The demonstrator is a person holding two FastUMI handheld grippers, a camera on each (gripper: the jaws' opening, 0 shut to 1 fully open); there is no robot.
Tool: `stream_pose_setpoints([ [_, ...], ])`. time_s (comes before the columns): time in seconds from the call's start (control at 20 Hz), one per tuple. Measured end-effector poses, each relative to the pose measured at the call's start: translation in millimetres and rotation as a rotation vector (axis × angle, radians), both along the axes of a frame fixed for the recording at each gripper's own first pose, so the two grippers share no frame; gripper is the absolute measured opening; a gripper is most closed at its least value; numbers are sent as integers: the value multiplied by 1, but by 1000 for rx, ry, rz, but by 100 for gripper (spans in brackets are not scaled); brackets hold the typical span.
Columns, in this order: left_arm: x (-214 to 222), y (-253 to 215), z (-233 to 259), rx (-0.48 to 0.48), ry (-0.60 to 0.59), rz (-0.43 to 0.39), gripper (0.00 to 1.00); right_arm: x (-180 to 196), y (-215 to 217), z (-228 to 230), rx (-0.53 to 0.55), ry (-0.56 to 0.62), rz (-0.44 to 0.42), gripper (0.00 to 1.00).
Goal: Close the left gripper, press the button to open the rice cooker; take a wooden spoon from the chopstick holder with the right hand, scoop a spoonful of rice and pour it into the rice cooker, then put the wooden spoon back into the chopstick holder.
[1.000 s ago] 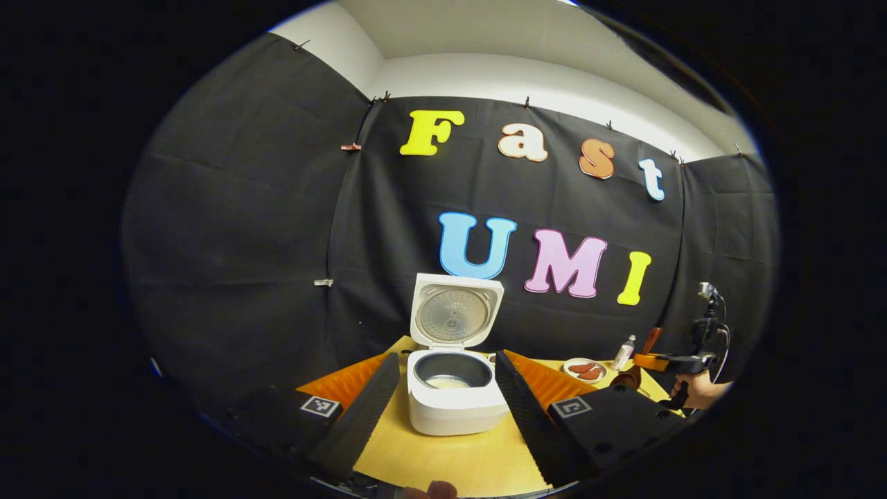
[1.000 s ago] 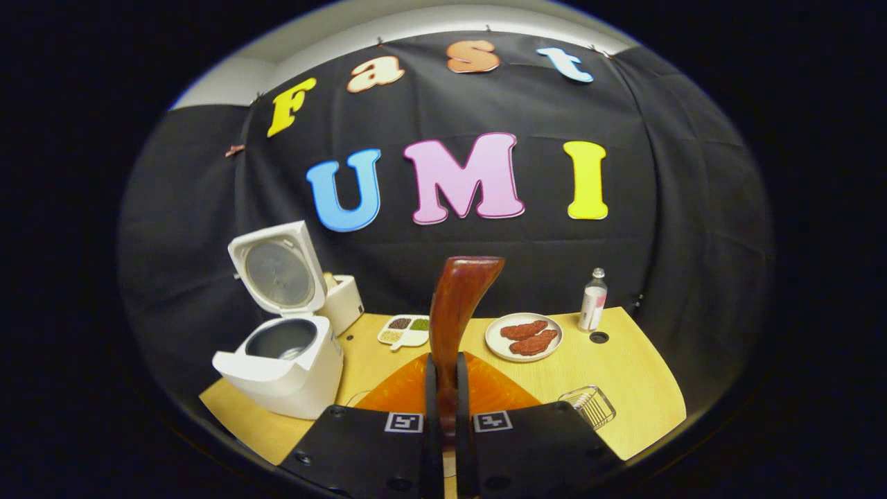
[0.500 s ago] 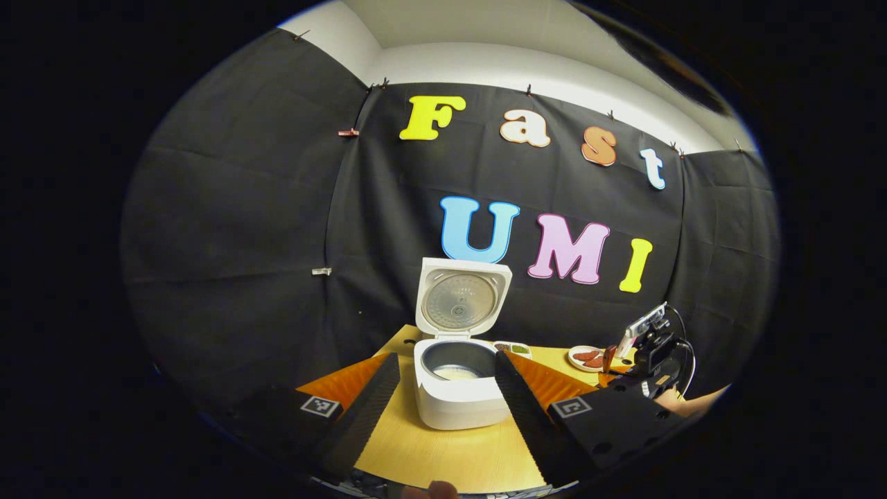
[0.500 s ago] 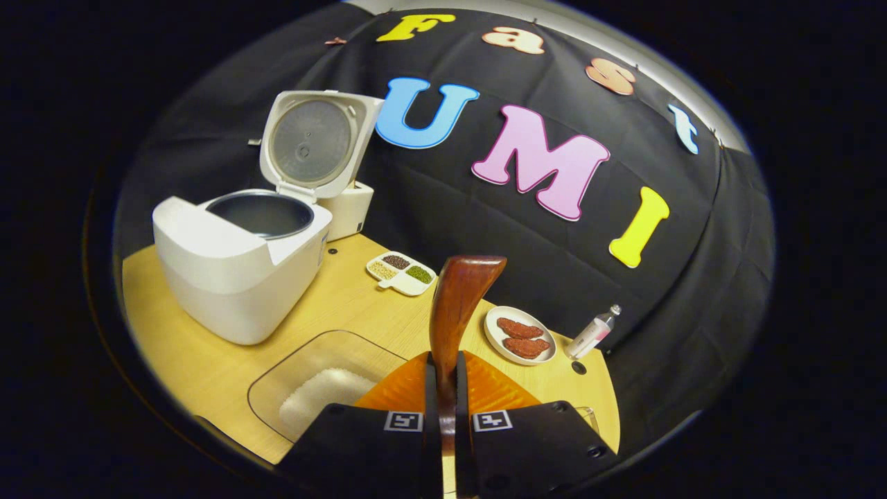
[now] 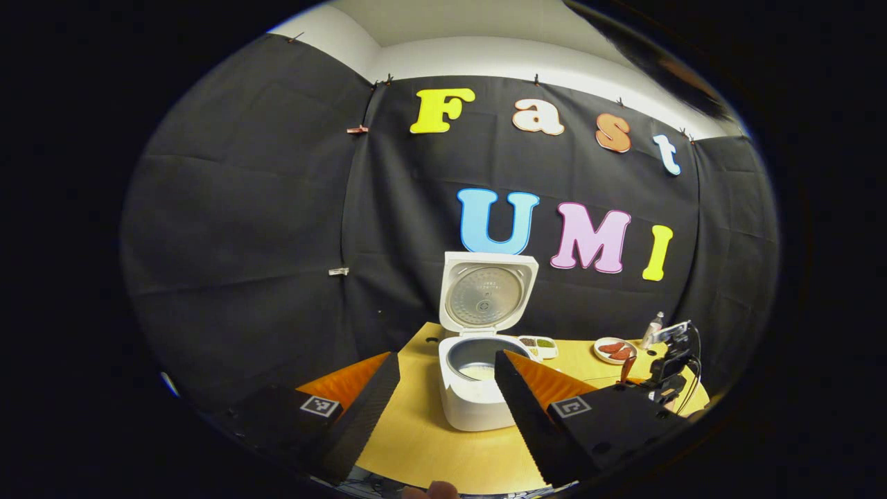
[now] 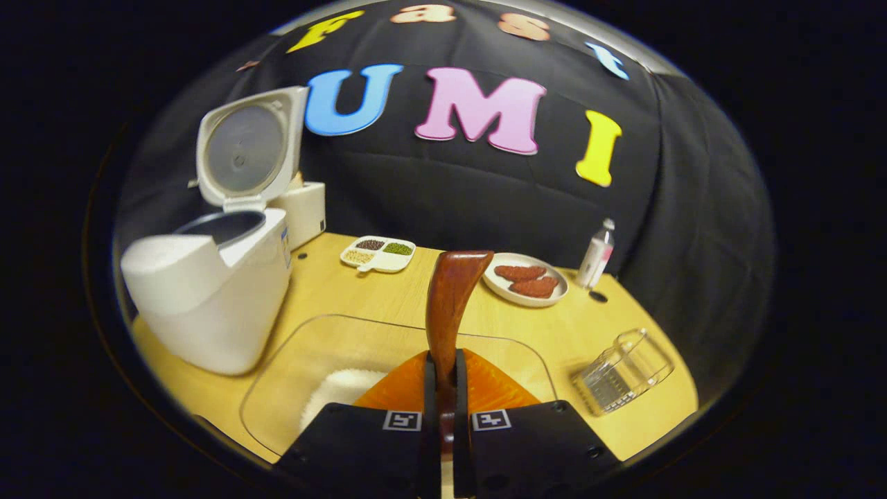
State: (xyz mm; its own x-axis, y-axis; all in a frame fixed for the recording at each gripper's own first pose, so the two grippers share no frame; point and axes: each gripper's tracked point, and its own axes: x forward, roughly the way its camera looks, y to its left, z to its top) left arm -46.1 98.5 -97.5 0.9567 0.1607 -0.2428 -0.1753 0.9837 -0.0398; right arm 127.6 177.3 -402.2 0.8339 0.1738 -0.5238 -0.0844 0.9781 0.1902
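- Since half a second ago, the right gripper (image 6: 443, 388) has levelled out and come lower over the table (image 6: 388, 294). The clear rice tub (image 6: 332, 346) now spreads wide just ahead of its fingers.
- Its fingers are clamped together on the spoon (image 6: 450, 305). The spoon's long axis runs straight out along them, with the bowl end farthest away and curled slightly right.
- The cooker (image 6: 208, 291) sits ahead and left of those fingers, its lid (image 6: 242, 149) upright.
- The wire holder (image 6: 620, 371) lies to their right.
- The left gripper (image 5: 443, 388) hangs with fingers wide apart, framing the cooker.
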Motion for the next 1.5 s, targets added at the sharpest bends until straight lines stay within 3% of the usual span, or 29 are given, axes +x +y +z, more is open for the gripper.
stream_pose_setpoints([
  [0.1, 0, 3, -5, -2, 12, 7, 95, 0, 11, 1, 154, 54, -68, 12],
  [0.25, 4, 5, 0, -13, 1, 20, 95, 1, 11, 1, 292, 101, -161, 12],
  [0.6, 1, -4, 15, 12, -32, 15, 95, -3, -18, 3, 671, 202, -367, 11],
  [1.1, -9, -17, 18, 3, -59, -15, 95, 2, -73, 74, 842, 130, -415, 11],
  [1.3, -15, -17, 16, 0, -64, -28, 95, 5, -74, 113, 908, 123, -424, 11],
  [1.5, -19, -6, 12, 42, -68, -21, 95, 16, -43, 163, 972, 105, -383, 11],
])
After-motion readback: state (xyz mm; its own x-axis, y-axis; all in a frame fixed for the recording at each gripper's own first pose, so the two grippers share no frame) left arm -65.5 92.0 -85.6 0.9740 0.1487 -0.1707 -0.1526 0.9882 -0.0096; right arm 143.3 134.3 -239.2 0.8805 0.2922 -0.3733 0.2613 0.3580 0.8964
